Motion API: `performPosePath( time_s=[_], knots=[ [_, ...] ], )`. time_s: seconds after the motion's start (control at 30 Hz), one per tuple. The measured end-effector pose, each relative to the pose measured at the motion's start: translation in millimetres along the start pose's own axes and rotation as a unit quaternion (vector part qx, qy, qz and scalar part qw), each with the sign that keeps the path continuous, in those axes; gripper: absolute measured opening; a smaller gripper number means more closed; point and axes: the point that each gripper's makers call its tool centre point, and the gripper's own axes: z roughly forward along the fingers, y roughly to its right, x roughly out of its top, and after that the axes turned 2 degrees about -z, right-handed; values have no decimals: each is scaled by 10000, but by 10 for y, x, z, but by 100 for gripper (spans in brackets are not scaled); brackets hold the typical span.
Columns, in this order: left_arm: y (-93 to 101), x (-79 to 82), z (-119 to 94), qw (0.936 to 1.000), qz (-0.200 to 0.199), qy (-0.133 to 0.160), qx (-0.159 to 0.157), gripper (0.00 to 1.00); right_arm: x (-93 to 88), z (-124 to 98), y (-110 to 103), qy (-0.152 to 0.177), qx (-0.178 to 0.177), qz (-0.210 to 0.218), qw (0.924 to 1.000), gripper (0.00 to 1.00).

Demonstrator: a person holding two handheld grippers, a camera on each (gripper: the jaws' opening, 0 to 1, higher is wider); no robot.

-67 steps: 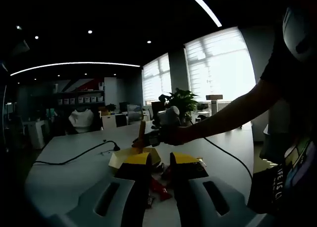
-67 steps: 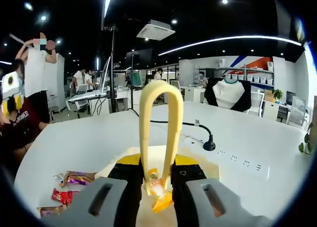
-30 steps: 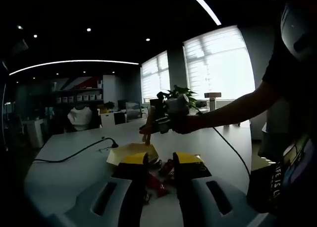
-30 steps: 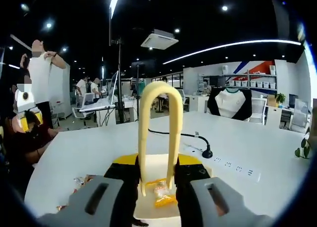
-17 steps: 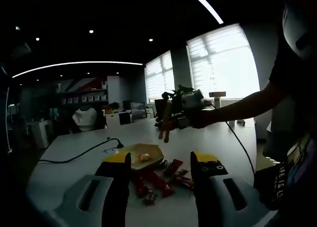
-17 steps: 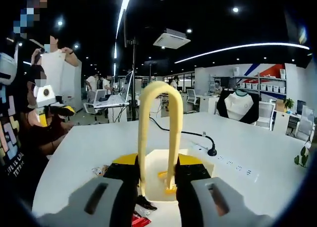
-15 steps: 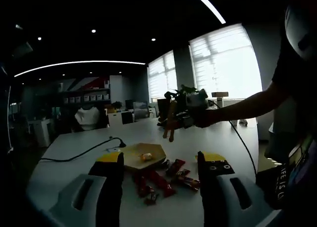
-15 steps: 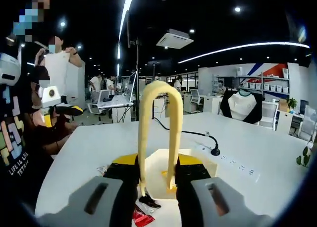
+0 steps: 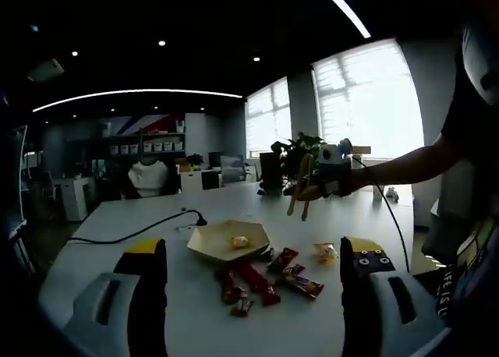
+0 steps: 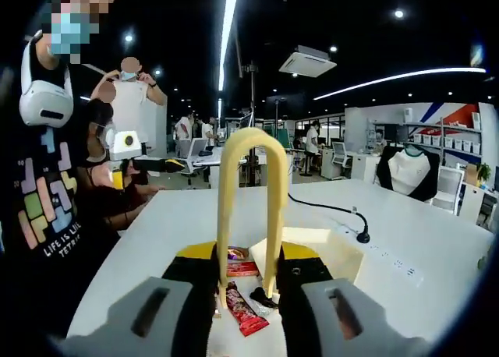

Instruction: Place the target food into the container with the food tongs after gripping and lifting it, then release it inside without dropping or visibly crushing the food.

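Note:
A pale hexagonal container [image 9: 214, 248] sits on the white table [image 9: 117, 240] with a yellow snack [image 9: 240, 242] inside it. Red snack packets [image 9: 257, 281] and one yellow packet [image 9: 323, 252] lie beside it. My left gripper [image 9: 253, 275] is open, its jaws wide apart near the table's front. My right gripper [image 9: 331, 178] hangs in a person's hand above the packets. In the right gripper view my right gripper [image 10: 248, 257] is shut on the yellow food tongs [image 10: 248, 150]. Nothing is between the tong tips, which hover over red packets [image 10: 242, 310] next to the container [image 10: 331, 252].
A black cable [image 9: 132, 235] runs across the table to a plug [image 10: 362, 237] beside a power strip [image 10: 394, 263]. A potted plant [image 9: 292, 150] stands at the far edge. A person [image 10: 47, 185] stands close at the table's left side, and others are behind.
The tongs let the yellow snack go into the container and moved off it to above the loose packets. My left gripper went from shut to wide open and drew back.

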Motion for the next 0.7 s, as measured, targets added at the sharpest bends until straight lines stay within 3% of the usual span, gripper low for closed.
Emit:
performPosePath(
  time_s=[0.07,0.17,0.37,0.63,0.7],
  knots=[
    [8,2,-1,10000,42,-10,-5,100,-75,-17,-123,-219,323,-100,9992,26],
    [14,1,-2,9999,97,-27,0,100,-144,-42,-205,-362,533,-72,9979,26],
    [16,-35,5,9999,112,-98,21,100,-293,-117,-367,-479,973,-51,9941,26],
    [29,-62,17,9997,152,-173,13,100,-574,-231,-378,-757,1210,51,9897,26],
    [30,-70,19,9997,154,-196,16,99,-606,-246,-399,-711,1267,-112,9893,26]
  ],
)
